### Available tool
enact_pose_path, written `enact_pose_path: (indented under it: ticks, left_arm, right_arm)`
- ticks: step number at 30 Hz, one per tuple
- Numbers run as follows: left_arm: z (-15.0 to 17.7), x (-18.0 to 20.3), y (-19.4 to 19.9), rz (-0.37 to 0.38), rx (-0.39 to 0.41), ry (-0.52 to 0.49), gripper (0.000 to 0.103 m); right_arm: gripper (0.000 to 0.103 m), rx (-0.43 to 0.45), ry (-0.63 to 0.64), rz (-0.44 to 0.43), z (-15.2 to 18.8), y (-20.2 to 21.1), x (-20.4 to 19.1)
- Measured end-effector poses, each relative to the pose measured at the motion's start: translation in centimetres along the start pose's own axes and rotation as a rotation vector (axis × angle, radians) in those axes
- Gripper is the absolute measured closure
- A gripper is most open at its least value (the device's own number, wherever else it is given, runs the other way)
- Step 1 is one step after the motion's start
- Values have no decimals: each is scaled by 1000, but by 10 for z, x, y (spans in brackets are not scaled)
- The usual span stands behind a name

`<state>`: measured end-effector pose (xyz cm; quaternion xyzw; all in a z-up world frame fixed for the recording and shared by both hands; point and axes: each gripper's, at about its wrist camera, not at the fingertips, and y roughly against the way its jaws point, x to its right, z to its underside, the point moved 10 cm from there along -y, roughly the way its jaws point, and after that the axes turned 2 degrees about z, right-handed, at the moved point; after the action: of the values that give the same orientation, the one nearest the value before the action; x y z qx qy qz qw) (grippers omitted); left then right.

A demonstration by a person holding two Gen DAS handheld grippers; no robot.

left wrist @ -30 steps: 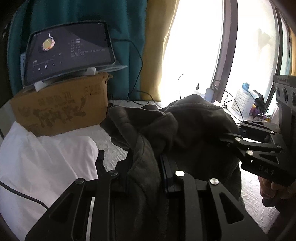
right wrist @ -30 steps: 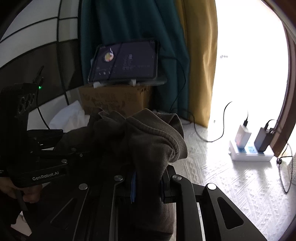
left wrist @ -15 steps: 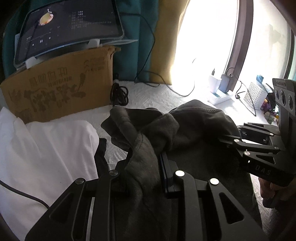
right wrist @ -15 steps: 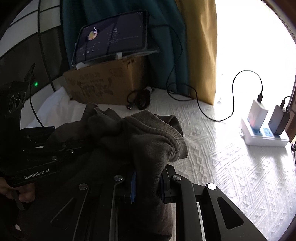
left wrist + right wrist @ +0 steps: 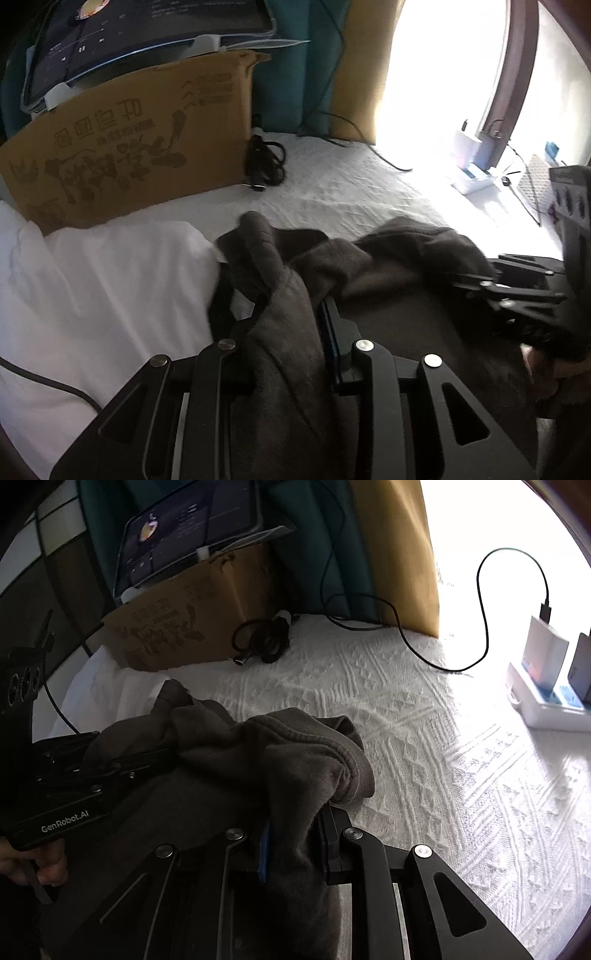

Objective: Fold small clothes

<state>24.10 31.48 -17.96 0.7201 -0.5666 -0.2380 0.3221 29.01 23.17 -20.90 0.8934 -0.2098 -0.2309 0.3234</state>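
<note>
Above the white bedspread (image 5: 424, 738) we hold a dark grey garment (image 5: 388, 291) bunched between our tools: our left gripper (image 5: 284, 325) is easing its jaws apart around the cloth, our right gripper (image 5: 293, 834) clamps another fold narrowly.

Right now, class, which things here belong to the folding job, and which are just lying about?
Belongs to the job:
grey garment
left gripper, jaws opening, cloth between them
right gripper, clamped on the garment

Just lying about:
cardboard box
tablet
white pillow
coiled cable
chargers
</note>
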Motion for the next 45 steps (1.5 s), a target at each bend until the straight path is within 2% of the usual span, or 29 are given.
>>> enact_pose_path:
  ticks: [2,5,8,12,15,17,19,23,28,31,34,38,40,45]
  left_arm:
    - [3,-11,-7,-50,-18,6,74]
    - [2,-11,-3,-83,-5,-16,74]
    - [2,-11,1,-98,-5,-21,74]
    - [-8,-16,18,-82,17,13,74]
    - [-16,-24,26,-99,36,7,74]
    - [-16,-29,24,-85,24,24,74]
    - [-14,-31,18,-83,5,18,74]
    - [-12,-29,16,-96,3,17,74]
    - [-15,-32,26,-126,22,27,74]
    - [-19,-23,47,-75,57,38,74]
    - [-14,-5,56,-4,54,33,74]
    - [9,18,48,31,-4,-9,74]
    - [22,21,44,32,-34,-8,74]
    - [42,10,35,-26,-71,1,74]
  right_arm:
    - [80,-9,-40,-37,-1,1,6]
    - [66,-25,-90,-40,2,5,20]
    - [57,-40,-126,-59,6,10,30]
    - [54,-56,-226,-186,2,11,32]
    - [51,-66,-269,-222,-7,2,37]
    - [51,-33,-319,-280,-17,-1,38]
    - [51,-18,-325,-291,-26,-6,39]
    - [52,-9,-179,-126,-32,-18,45]
    - [52,29,-104,44,-34,1,58]
    - [52,59,-46,138,-30,22,62]
    - [52,61,-2,173,-17,38,57]
    - [52,46,46,184,4,45,39]
    - [52,31,65,201,18,44,36]
    - [52,-3,69,249,42,35,42]
